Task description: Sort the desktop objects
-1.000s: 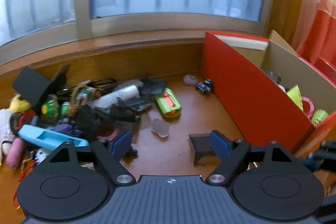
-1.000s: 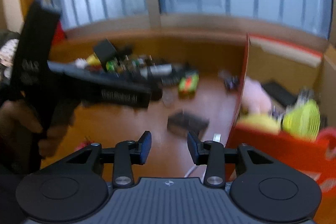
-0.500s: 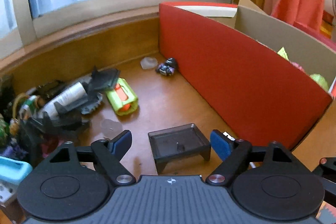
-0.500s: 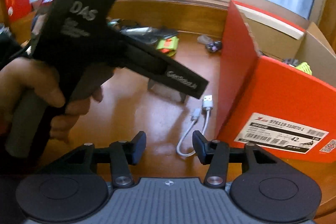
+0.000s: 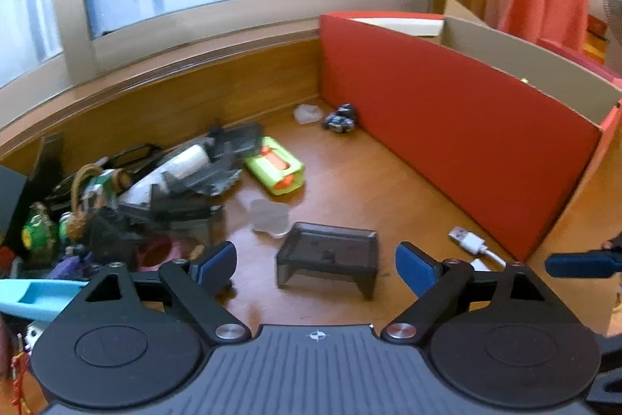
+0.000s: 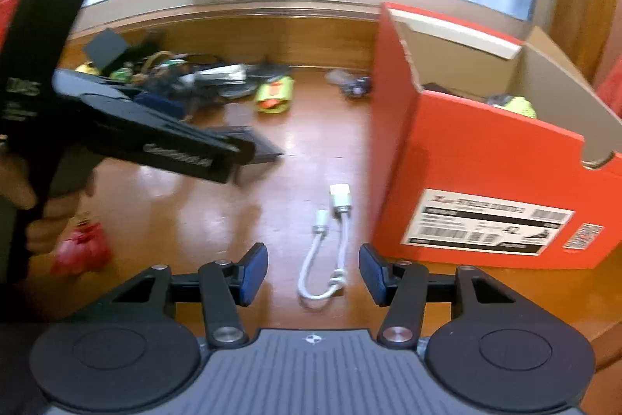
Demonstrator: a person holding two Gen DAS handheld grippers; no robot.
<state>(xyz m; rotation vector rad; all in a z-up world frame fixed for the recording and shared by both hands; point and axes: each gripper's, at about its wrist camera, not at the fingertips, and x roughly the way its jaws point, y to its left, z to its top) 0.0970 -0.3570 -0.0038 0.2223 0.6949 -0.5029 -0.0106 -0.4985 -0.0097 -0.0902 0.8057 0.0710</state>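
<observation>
Right wrist: white cable (image 6: 328, 251) between gaping right claw (image 6: 313, 273) fingers.

dark tray (image 5: 328, 251) between spread left gripper (image 5: 315, 263) fingers (image 5: 216, 260)

The desk (image 5: 350, 182) is finished in warm orange-brown wood with a glossy sheen. The box (image 6: 486, 158) is coloured bright red outside and plain cardboard tan inside — a white label (image 6: 488, 226) with black bars and barcode stripes is carried on its end. The small tray (image 5: 330, 251) is tinted smoky translucent grey. The toy blaster (image 5: 276, 170) is moulded in lime green with orange inserts. The cable (image 6: 330, 244) is white with silver plug ends. Each claw, left (image 5: 315, 262) and right (image 6: 313, 273), is built in black, with blue pads (image 5: 414, 269) on the fingers. A light blue piece (image 5: 35, 298) is seen at the left edge — a red item (image 6: 79, 248) beside a hand (image 6: 23, 197).
</observation>
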